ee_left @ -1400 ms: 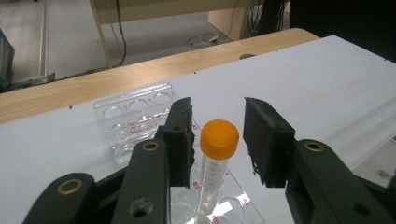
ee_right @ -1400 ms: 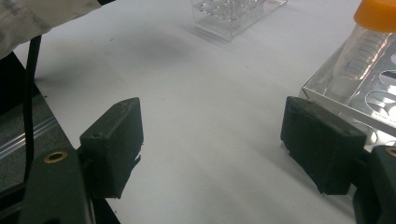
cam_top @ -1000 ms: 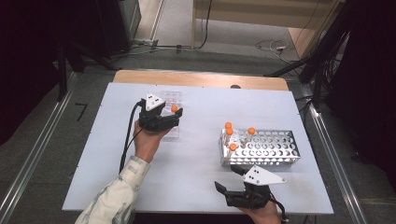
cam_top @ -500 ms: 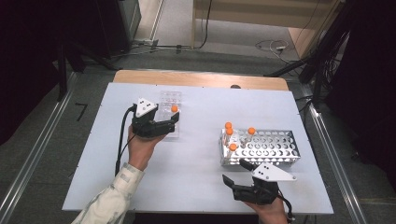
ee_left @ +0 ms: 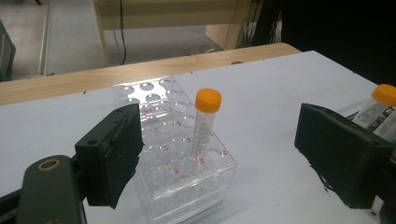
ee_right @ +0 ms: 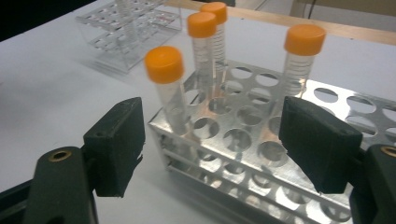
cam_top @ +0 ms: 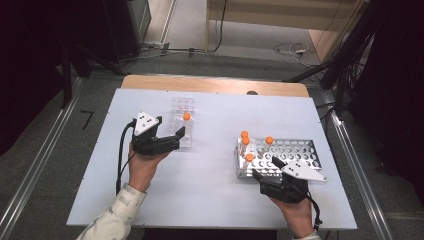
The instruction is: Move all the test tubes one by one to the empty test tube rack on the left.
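Observation:
A clear plastic rack (cam_top: 181, 107) (ee_left: 173, 154) holds one orange-capped tube (cam_top: 186, 118) (ee_left: 204, 126), standing upright. My left gripper (cam_top: 176, 140) (ee_left: 229, 158) sits just on the near side of this rack. Its jaws have just been opening and stand wide apart; the tube rises between and beyond them, untouched by the pads. A metal rack (cam_top: 295, 150) (ee_right: 261, 154) at the right carries several orange-capped tubes (cam_top: 245, 142) (ee_right: 166, 88). My right gripper (cam_top: 266, 169) (ee_right: 210, 149) is open at the metal rack's near left corner, holding nothing.
Both racks stand on a white tabletop (cam_top: 215, 180) with a wooden strip (cam_top: 210, 84) along its far edge. Metal rails (cam_top: 357, 175) run along both sides of the table. Cables lie on the floor behind it.
My left gripper has drawn back toward the person from the clear rack, leaving the tube standing in it. My right gripper has moved forward to the metal rack.

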`<state>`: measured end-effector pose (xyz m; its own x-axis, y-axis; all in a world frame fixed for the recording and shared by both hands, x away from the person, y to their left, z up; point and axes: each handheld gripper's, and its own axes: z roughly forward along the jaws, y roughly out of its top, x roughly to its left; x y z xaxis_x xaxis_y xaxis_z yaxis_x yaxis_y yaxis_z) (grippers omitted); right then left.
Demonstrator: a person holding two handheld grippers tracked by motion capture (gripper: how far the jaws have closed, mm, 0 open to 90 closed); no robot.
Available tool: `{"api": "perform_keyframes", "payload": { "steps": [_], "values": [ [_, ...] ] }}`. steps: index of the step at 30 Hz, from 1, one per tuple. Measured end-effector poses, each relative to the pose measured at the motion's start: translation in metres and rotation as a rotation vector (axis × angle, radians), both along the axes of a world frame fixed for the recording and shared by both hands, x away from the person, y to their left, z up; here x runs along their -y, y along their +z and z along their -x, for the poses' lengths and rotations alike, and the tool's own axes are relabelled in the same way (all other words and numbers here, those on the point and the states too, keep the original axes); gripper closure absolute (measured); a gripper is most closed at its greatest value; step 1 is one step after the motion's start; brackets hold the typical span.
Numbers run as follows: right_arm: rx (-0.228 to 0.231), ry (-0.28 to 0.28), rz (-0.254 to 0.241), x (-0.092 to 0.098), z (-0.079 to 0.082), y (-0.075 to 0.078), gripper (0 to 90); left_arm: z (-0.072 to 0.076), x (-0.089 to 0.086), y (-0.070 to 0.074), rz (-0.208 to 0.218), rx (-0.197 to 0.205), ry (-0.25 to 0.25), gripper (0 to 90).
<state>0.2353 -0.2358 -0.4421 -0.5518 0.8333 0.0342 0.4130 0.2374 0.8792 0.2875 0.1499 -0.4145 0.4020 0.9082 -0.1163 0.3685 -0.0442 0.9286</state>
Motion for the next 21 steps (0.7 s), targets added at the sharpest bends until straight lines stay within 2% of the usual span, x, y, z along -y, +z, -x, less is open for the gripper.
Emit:
{"api": "perform_keyframes", "payload": {
  "steps": [5, 11, 21],
  "values": [
    [-0.002, -0.060, 0.018, 0.005, -0.015, -0.003, 24.4, 0.003, -0.004, -0.004, -0.010, -0.001, 0.002, 15.3],
    [0.001, -0.096, 0.033, 0.007, -0.029, -0.006, 32.3, 0.008, -0.006, -0.006, -0.005, 0.005, 0.004, 15.4],
    [0.002, -0.149, 0.029, 0.004, -0.048, -0.010, 50.1, 0.011, -0.005, -0.006, -0.008, 0.011, 0.000, 15.5]
  ]
}}
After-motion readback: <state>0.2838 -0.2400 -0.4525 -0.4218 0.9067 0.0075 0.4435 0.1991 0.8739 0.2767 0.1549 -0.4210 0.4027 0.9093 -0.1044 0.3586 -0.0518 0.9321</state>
